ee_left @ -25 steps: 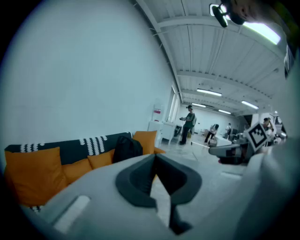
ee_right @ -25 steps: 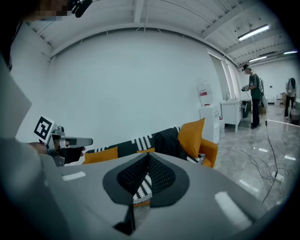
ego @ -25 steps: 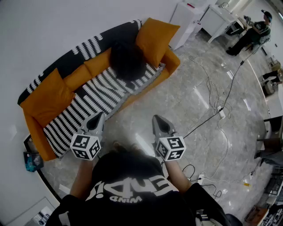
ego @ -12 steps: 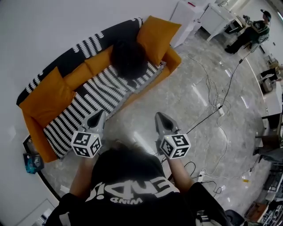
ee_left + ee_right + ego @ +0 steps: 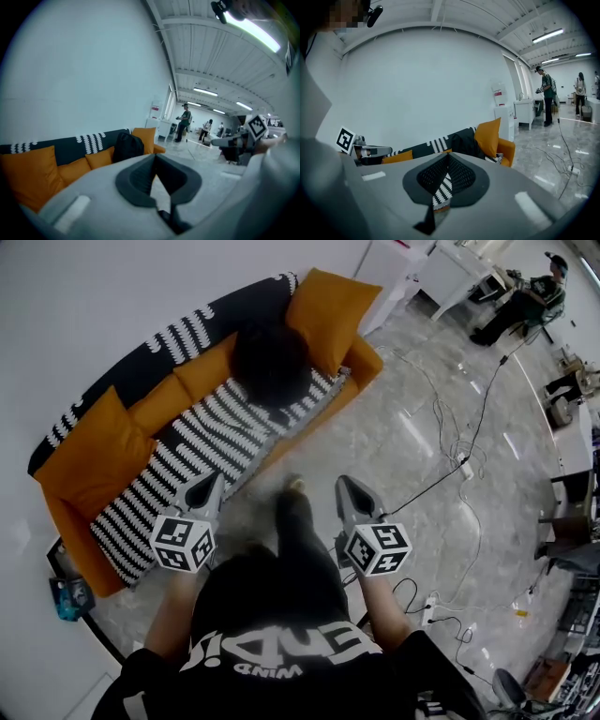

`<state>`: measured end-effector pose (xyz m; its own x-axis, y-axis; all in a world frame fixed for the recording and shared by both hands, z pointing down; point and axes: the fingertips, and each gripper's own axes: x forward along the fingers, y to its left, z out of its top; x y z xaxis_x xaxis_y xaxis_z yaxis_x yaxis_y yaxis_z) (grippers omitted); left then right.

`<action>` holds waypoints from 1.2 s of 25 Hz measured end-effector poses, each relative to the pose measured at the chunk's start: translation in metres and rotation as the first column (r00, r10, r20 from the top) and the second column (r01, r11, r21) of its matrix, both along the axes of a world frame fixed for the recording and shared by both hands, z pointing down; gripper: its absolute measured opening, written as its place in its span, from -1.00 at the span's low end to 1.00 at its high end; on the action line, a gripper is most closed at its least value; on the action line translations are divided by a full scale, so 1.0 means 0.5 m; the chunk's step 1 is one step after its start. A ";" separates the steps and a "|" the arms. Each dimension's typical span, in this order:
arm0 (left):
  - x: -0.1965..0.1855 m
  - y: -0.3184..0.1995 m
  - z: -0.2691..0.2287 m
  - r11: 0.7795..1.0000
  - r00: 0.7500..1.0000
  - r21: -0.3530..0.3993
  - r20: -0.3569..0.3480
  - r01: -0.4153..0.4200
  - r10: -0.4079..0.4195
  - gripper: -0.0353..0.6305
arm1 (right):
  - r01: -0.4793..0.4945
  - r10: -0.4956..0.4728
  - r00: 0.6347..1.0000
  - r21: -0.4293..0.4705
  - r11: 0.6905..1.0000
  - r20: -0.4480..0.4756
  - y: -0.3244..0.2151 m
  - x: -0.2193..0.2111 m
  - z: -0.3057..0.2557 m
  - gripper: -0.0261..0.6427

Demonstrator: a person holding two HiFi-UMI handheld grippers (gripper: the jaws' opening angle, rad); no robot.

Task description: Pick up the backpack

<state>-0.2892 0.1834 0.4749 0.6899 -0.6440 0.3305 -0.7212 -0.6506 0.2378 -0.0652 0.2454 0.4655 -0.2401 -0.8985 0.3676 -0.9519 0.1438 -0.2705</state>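
Note:
A black backpack [image 5: 270,362] stands upright on the seat of an orange sofa [image 5: 361,367], leaning on the backrest beside an orange cushion [image 5: 330,315]. It also shows in the left gripper view as the backpack [image 5: 126,146] and in the right gripper view as the backpack [image 5: 464,139]. My left gripper [image 5: 208,486] and right gripper [image 5: 345,487] are held side by side over the floor, well short of the sofa, both pointing toward it. Each is shut with nothing between the jaws: left gripper [image 5: 154,158], right gripper [image 5: 447,157].
A black-and-white striped blanket [image 5: 202,442] covers the sofa seat. The person's leg [image 5: 295,517] steps forward between the grippers. Cables [image 5: 469,456] and a power strip [image 5: 427,620] lie on the marble floor to the right. White cabinets [image 5: 398,268] and another person [image 5: 525,301] are far off.
The person has stepped toward the sofa: a leg now shows between the grippers. Both grippers have moved a little closer to the sofa and stay shut.

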 end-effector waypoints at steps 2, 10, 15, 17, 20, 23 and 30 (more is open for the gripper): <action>0.003 -0.018 0.004 1.000 1.000 -0.003 0.001 -0.002 0.002 -0.89 | -0.011 0.011 1.000 -0.004 1.000 0.011 -0.019 0.006 0.009 -0.92; 0.034 -0.148 0.014 1.000 1.000 0.004 0.011 0.017 -0.017 -0.88 | 0.033 -0.033 0.999 -0.013 0.999 0.029 -0.159 0.024 0.037 -0.92; 0.083 -0.264 0.023 0.999 0.999 0.005 0.013 0.032 -0.032 -0.88 | 0.050 -0.049 0.998 -0.009 0.999 0.039 -0.276 0.076 0.046 -0.92; 0.108 -0.314 0.026 0.999 0.999 -0.003 0.015 0.039 -0.039 -0.88 | 0.055 -0.054 0.998 -0.014 0.998 0.043 -0.328 0.103 0.047 -0.92; 0.153 -0.389 0.015 0.999 0.999 -0.006 0.019 0.043 -0.043 -0.89 | 0.071 -0.070 0.996 -0.022 0.997 0.057 -0.410 0.143 0.034 -0.92; 0.197 -0.467 -0.006 0.998 0.998 -0.004 0.027 0.056 -0.056 -0.88 | 0.108 -0.107 0.992 -0.017 0.994 0.068 -0.494 0.176 0.016 -0.92; 0.276 -0.634 -0.033 0.993 0.992 -0.010 0.043 0.121 -0.120 -0.88 | 0.195 -0.192 0.977 -0.022 0.981 0.089 -0.692 0.251 0.006 -0.92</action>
<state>-0.1511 -0.1338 0.4583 0.5927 -0.7173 0.3664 -0.8039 -0.5552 0.2133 0.0601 -0.1006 0.4687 -0.4406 -0.8204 0.3644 -0.8797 0.3136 -0.3576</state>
